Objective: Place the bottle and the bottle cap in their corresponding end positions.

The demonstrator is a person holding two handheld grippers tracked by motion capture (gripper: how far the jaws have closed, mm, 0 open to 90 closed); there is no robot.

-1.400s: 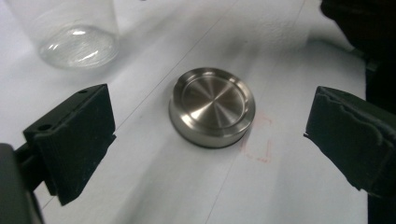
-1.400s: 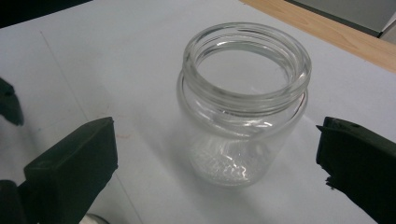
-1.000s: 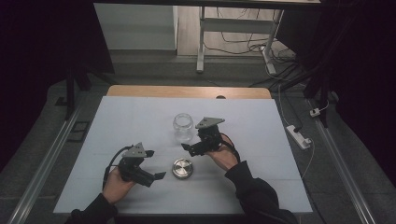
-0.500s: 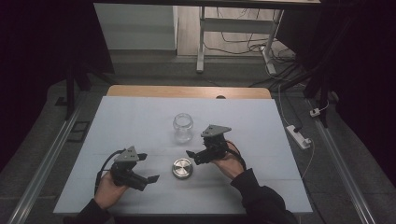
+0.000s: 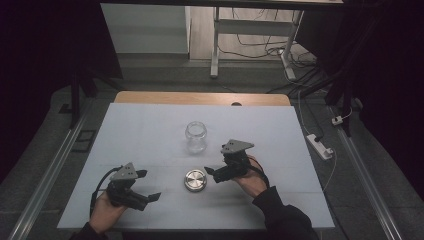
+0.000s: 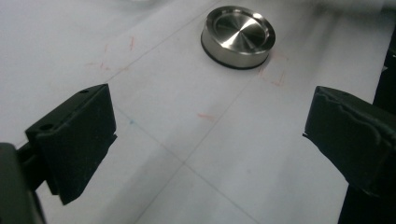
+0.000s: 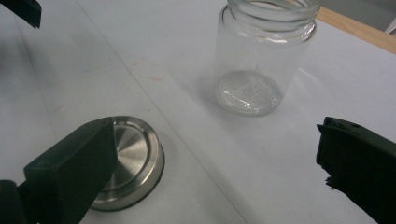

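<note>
An empty clear glass jar point(image 5: 195, 136) stands upright, with no lid on it, near the middle of the white table point(image 5: 140, 130). A round metal lid point(image 5: 195, 180) lies flat in front of it. My left gripper point(image 5: 148, 185) is open to the left of the lid, near the front edge, with nothing between its jaws. In the left gripper view point(image 6: 205, 140) it points at the lid point(image 6: 238, 35). My right gripper point(image 5: 212, 175) is open just right of the lid. Its own view point(image 7: 210, 172) shows the lid point(image 7: 128, 158) by its left jaw and the jar point(image 7: 261, 60) ahead.
The table's wooden far edge point(image 5: 200, 97) borders a dark floor. A white power strip point(image 5: 320, 145) lies on the floor to the right. Metal rails point(image 5: 47, 175) run along both sides of the table. Faint red and blue marks point(image 6: 208, 116) dot the table sheet.
My left gripper has drawn back to the left, away from the lid. My right gripper has shifted right and toward the front edge. Jar and lid have not moved.
</note>
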